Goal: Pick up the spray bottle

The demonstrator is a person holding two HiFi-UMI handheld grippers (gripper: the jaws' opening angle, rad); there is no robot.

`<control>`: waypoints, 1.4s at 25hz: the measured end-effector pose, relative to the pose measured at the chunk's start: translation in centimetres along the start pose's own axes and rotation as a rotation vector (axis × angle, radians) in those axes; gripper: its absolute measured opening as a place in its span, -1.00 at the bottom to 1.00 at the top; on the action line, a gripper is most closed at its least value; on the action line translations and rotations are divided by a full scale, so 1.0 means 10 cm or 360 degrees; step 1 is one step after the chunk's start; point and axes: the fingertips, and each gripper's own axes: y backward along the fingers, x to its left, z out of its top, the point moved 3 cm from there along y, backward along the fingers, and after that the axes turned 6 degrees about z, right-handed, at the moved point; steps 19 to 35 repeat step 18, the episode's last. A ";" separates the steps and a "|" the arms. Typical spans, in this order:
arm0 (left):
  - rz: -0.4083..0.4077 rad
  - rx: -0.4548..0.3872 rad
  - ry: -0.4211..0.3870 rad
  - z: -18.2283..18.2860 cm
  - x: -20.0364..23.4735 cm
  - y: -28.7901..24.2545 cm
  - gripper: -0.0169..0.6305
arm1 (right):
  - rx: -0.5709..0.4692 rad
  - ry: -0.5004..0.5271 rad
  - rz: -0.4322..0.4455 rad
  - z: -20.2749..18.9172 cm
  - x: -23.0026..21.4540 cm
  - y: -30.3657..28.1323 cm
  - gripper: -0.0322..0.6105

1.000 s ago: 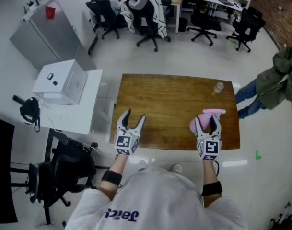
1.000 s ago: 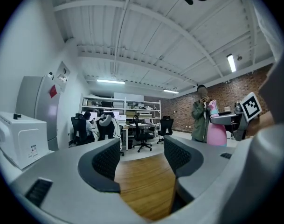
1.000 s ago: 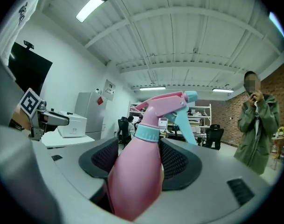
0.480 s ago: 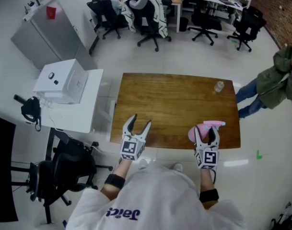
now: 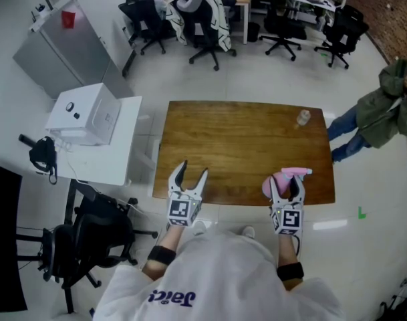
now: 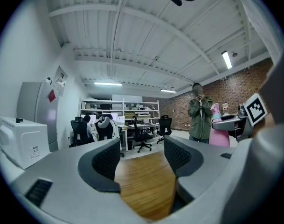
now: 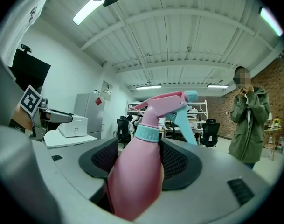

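Observation:
A pink spray bottle (image 7: 137,167) with a teal collar and trigger stands upright between the jaws of my right gripper (image 7: 142,160), which is shut on its body. In the head view the spray bottle (image 5: 284,176) and the right gripper (image 5: 287,182) sit over the front right edge of the wooden table (image 5: 236,139). My left gripper (image 5: 188,175) hovers open over the table's front left edge, with nothing between its fingers. In the left gripper view the jaws of the left gripper (image 6: 142,155) frame bare wood, and the pink bottle (image 6: 218,135) shows far right.
A small clear container (image 5: 303,118) stands at the table's back right corner. A white side table (image 5: 116,159) with a white box (image 5: 83,116) is on the left. A person in a green jacket (image 5: 383,116) stands at the right. Office chairs (image 5: 203,19) fill the back.
Over the last second both grippers drew back toward the table's front edge, the right one carrying the bottle. In the last half second almost nothing has moved.

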 end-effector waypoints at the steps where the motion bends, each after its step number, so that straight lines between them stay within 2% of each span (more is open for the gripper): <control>1: 0.0008 0.0007 -0.0001 0.01 0.01 0.00 -0.07 | 0.0004 0.0003 -0.0007 0.00 0.00 0.00 -0.01; 6: 0.0018 0.0009 -0.0024 -0.06 0.06 0.01 -0.07 | 0.0018 0.0023 -0.0016 -0.02 -0.02 -0.03 -0.01; 14: 0.0036 0.0004 0.0011 -0.07 0.05 0.06 -0.07 | -0.0012 0.0022 -0.0024 -0.06 -0.06 -0.06 -0.01; 18: 0.0047 0.0009 0.0020 -0.05 0.04 0.07 -0.07 | -0.0013 0.0072 -0.0004 -0.08 -0.07 -0.08 -0.01; 35: 0.0047 0.0009 0.0020 -0.05 0.04 0.07 -0.07 | -0.0013 0.0072 -0.0004 -0.08 -0.07 -0.08 -0.01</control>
